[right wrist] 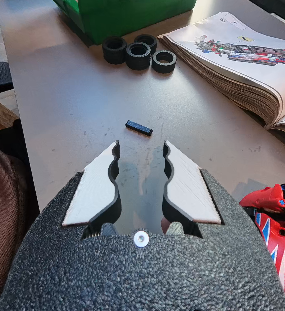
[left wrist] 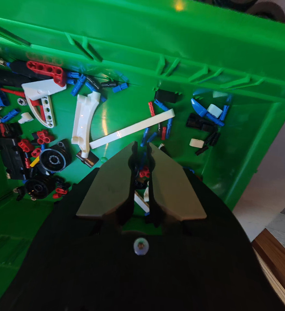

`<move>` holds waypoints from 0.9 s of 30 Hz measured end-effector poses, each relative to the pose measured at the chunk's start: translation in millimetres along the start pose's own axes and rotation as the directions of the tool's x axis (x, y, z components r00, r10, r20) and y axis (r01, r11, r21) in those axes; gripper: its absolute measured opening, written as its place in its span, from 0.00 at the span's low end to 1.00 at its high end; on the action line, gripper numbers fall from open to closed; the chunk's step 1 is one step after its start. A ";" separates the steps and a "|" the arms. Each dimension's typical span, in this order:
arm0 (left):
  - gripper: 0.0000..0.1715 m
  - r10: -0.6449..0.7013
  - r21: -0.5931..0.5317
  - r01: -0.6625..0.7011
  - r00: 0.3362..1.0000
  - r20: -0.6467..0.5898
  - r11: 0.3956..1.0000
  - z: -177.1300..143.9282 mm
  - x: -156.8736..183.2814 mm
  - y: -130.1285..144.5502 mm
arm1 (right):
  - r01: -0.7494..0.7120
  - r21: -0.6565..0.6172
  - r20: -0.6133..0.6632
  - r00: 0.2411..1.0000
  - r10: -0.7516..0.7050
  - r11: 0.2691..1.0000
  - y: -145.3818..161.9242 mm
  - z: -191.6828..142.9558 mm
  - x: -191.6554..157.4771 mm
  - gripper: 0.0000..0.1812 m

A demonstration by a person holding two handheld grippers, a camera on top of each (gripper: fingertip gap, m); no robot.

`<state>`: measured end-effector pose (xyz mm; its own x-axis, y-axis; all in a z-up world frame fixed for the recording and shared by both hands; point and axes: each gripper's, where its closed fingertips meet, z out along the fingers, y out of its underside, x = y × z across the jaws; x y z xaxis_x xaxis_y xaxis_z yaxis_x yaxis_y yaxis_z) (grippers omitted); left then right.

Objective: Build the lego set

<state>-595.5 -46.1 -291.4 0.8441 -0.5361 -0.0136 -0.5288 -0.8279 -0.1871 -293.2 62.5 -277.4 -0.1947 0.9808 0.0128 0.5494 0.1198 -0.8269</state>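
In the left wrist view my left gripper (left wrist: pixel 142 145) hangs over a green bin (left wrist: pixel 155 42) of loose Lego parts. Its jaws stand a narrow gap apart, with blue pins (left wrist: pixel 145 137) and a red connector (left wrist: pixel 144 172) showing through the gap; nothing is clearly held. A long white beam (left wrist: pixel 133 128) and a curved white panel (left wrist: pixel 84 117) lie just beyond the tips. In the right wrist view my right gripper (right wrist: pixel 141 143) is open and empty above the table. A small black beam (right wrist: pixel 138 127) lies flat just ahead of its fingertips.
Black wheels (left wrist: pixel 53 159) and red, blue and black pieces crowd the bin's left side. On the table (right wrist: pixel 71 101) stand several black tyres (right wrist: pixel 138 52), the green bin (right wrist: pixel 130 15) behind them, an open instruction book (right wrist: pixel 239 58) at the right and the red built model (right wrist: pixel 276 223) at the lower right. The left gripper's tips are roughly 35 cm from the right gripper's. My left gripper's tips are some 4 cm from the red connector (left wrist: pixel 144 172).
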 end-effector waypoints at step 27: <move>0.01 -0.130 0.486 0.008 0.967 0.219 0.874 -124.7 50.0 -129.1 | 0.023 0.004 0.007 1.000 -0.023 1.000 -0.4 -0.8 -3.1 0.23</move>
<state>-496.1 13.4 -145.5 0.9047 -0.3743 -0.2036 -0.4121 -0.6473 -0.6413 -292.2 59.6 -276.7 -0.2128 0.9767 0.0277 0.5413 0.1415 -0.8289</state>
